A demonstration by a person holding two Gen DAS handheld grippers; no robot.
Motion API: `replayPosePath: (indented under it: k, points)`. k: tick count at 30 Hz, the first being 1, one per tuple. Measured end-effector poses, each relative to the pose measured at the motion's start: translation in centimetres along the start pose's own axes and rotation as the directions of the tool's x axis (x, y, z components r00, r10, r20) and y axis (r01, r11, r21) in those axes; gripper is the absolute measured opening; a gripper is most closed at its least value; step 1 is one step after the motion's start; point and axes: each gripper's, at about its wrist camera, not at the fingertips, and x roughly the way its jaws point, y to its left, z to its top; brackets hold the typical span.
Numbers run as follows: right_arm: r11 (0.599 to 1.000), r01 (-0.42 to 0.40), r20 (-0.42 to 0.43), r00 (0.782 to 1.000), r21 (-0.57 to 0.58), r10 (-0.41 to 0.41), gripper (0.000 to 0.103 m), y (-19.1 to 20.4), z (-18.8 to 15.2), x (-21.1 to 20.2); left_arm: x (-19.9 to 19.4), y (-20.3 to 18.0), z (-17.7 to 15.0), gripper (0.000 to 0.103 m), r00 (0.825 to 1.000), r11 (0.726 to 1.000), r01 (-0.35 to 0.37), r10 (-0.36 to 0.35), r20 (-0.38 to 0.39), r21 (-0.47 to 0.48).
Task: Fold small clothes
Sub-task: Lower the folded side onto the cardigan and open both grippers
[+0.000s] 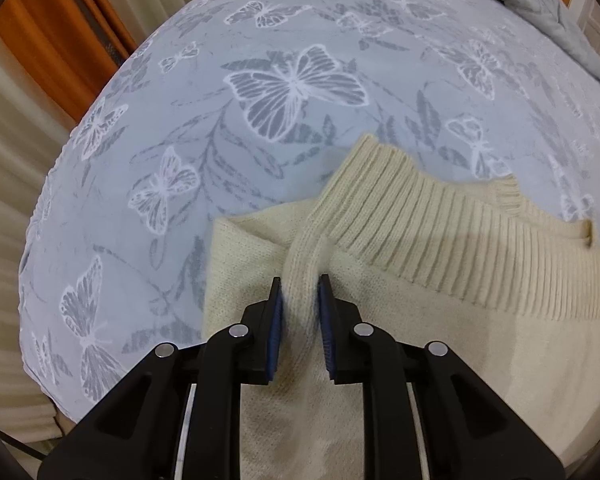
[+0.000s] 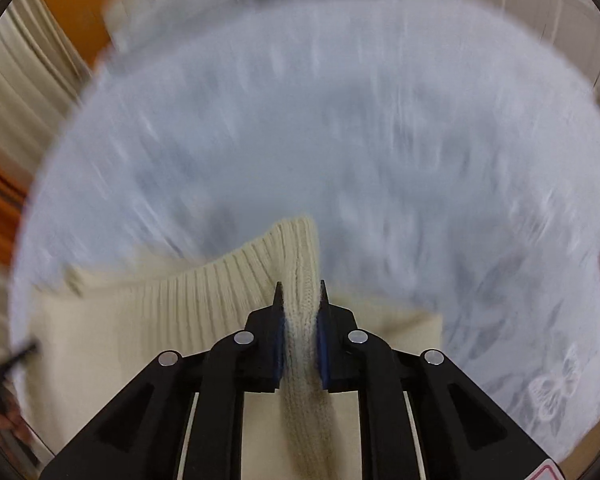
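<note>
On pale blue butterfly-print bedspread [image 1: 292,80] lies cream ribbed knit sweater [image 1: 440,236]; left gripper [image 1: 300,286] clenched on bunched fold at ribbed hem; right gripper [image 2: 300,292] likewise pinching ribbed band, its view motion-blurred

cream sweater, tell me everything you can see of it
The cream sweater is a knit garment with a wide ribbed band and smoother knit below. It lies partly folded on the blue butterfly-print bedspread. The left gripper and right gripper each pinch a bunched ridge of it between blue pads.
</note>
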Motion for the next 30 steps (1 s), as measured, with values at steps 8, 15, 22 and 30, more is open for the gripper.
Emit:
replayPosePath:
  k: [8,15,22,30]
  points:
    - [0.996,-0.068,0.116,0.991,0.061,0.06,0.051,-1.1,-4.0,-6.8,-2.5,1.9,-0.8,0.039,0.992,0.99,0.126,-0.125,0.018,-0.067]
    - [0.995,-0.016,-0.031,0.999,0.096,0.019,0.054,-3.3,-14.2,-7.3,-5.0,4.4,-7.7,0.073,0.985,0.981,0.173,-0.172,0.019,-0.086]
    - [0.999,0.0,0.078,0.997,0.052,-0.004,0.008,-1.5,-13.9,-10.4,-4.3,3.7,-9.9,0.043,0.998,0.996,0.053,-0.055,-0.018,-0.065]
    - [0.995,0.072,-0.086,0.994,0.072,-0.065,0.021,-3.3,-14.0,-7.0,-4.2,4.5,-9.3,0.045,0.995,0.994,0.067,-0.073,-0.066,-0.082]
